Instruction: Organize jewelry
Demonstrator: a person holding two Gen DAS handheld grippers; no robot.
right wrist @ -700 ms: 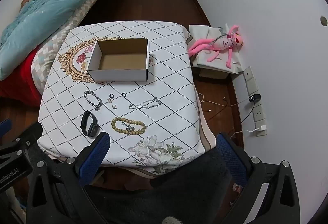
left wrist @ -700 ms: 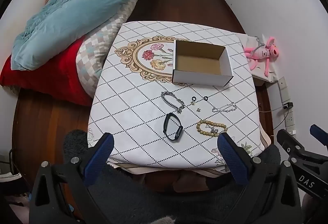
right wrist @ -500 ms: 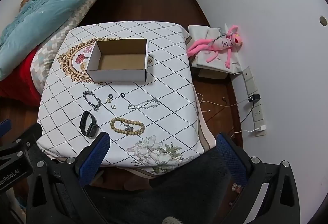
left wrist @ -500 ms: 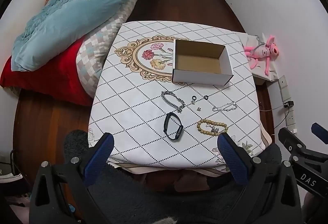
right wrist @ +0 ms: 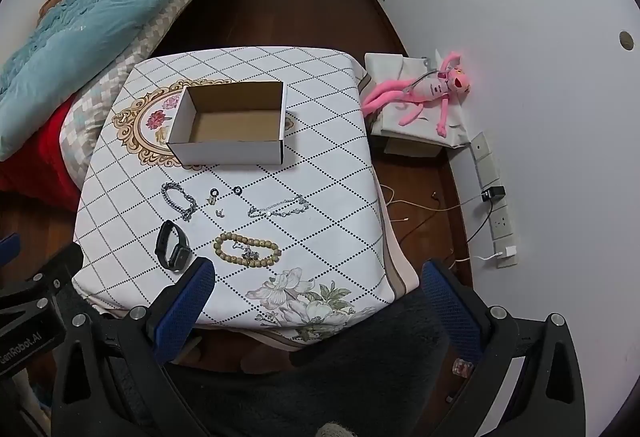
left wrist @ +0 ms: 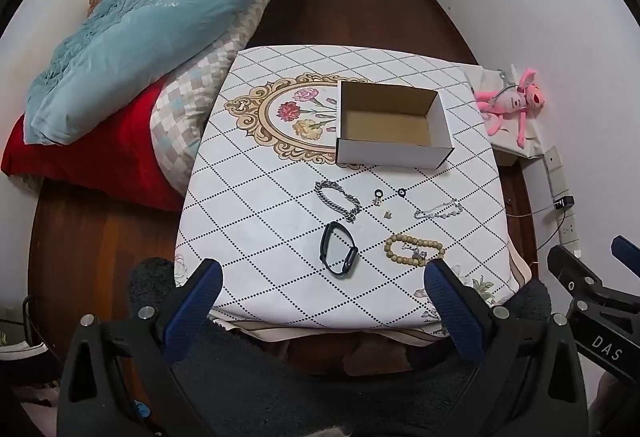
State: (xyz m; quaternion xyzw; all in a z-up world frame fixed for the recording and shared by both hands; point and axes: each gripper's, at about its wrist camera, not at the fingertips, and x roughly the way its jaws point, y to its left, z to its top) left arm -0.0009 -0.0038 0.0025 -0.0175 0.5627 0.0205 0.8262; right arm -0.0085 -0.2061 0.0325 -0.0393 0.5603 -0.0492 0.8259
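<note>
An open white cardboard box (left wrist: pixel 390 153) (right wrist: pixel 228 153) stands empty on the patterned tablecloth (left wrist: pixel 248 205) (right wrist: pixel 332 173). In front of it lie a chunky silver chain bracelet (left wrist: pixel 338 195) (right wrist: pixel 179 195), small earrings (left wrist: pixel 378 195) (right wrist: pixel 214 193), a thin silver chain (left wrist: pixel 438 209) (right wrist: pixel 279 207), a black wristband (left wrist: pixel 338 249) (right wrist: pixel 173 245) and a wooden bead bracelet (left wrist: pixel 414 251) (right wrist: pixel 246 249). My left gripper (left wrist: pixel 320 289) hangs open above the table's near edge, empty. My right gripper (right wrist: pixel 318 287) is open too, over the near right corner, holding nothing.
A bed with a blue quilt (left wrist: pixel 152 9) and red sheet sits left of the table. A pink plush toy (right wrist: pixel 424 91) lies on a low box at the right wall, near sockets and cables (right wrist: pixel 492 197). Dark wooden floor runs to a door behind.
Both views have shifted only slightly; the jewelry and box lie where they were, and both grippers stay wide open.
</note>
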